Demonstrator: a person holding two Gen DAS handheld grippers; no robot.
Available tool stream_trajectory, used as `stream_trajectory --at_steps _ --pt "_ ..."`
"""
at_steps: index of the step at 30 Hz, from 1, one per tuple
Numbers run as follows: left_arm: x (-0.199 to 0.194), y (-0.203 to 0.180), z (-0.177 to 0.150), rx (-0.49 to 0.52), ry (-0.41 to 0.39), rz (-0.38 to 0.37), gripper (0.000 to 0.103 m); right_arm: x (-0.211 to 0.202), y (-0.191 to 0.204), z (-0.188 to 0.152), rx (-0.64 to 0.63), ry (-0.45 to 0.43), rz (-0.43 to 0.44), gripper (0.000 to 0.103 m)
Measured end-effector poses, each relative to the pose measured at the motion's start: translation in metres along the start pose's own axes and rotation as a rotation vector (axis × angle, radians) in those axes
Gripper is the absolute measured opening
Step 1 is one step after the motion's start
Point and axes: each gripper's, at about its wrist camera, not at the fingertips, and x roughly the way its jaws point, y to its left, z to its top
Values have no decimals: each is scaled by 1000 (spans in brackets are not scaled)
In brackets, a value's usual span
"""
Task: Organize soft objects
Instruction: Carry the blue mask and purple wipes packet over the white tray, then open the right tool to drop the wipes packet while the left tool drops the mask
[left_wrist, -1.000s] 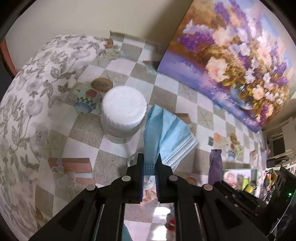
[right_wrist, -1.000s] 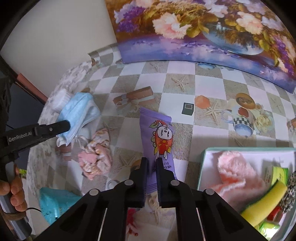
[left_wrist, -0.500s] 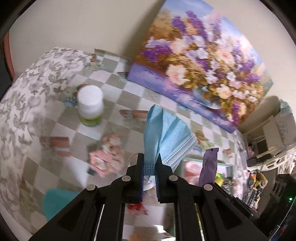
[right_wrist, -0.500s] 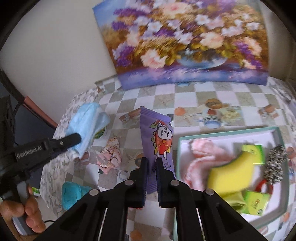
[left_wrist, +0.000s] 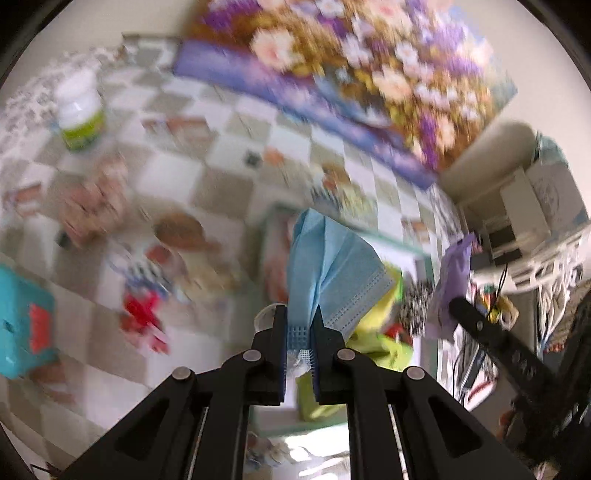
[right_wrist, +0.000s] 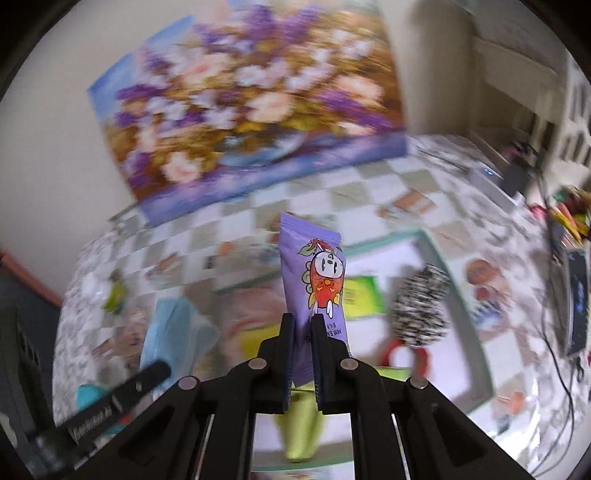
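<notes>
Your left gripper (left_wrist: 298, 328) is clamped on a blue mask (left_wrist: 332, 266), which stands up from the jaws and fans out toward the right. Your right gripper (right_wrist: 303, 332) pinches a purple packet (right_wrist: 314, 273) by its lower end, cartoon face toward the camera. Both are held in the air above the tray (right_wrist: 458, 291), whose green rim frames a white floor. In the tray lie a speckled black-and-white piece (right_wrist: 421, 306), a yellow-green item (right_wrist: 360, 295) and something pink, too blurred to name. Left of the tray, on the checkered cloth (left_wrist: 221, 155), sit a pink bundle (left_wrist: 92, 206), a white bottle (left_wrist: 79, 110) and a teal object (left_wrist: 22, 325). A flower painting (right_wrist: 251, 110) leans against the wall behind.
</notes>
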Motion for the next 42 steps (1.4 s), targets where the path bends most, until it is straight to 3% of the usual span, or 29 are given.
stream_trajectory --at_steps 7,14,17,21,30,32,33,34,35,37,39,42 --pt "49 -11 -30 39 157 51 10 44 -45 -11 79 140 -101 9" --pt "67 -10 -36 61 209 93 10 60 -38 -17 40 187 -104 13" --pt "62 -15 -32 67 197 66 11 56 -34 -16 28 187 -105 14" --pt "51 -17 -27 82 170 65 32 48 -29 -11 8 170 -122 22" --pt "20 -17 -16 100 74 26 38 21 -25 0 0 96 -116 23" --pt "17 -15 -13 100 50 45 45 22 -23 0 -8 98 -117 23" --pt "15 -12 -11 94 33 67 53 24 -22 -1 -12 105 -119 23" --pt "15 -9 -9 85 21 86 58 26 -21 -2 -16 113 -120 28" --pt "15 -6 -8 76 12 102 59 29 -19 -4 -20 123 -123 45" --pt "12 3 -3 55 -15 135 62 30 -17 -5 -30 122 -129 68" --pt "12 10 1 36 -40 177 72 30 -14 -6 -43 116 -132 68" --pt "11 20 5 8 -68 232 81 31 -12 -7 -51 117 -123 79"
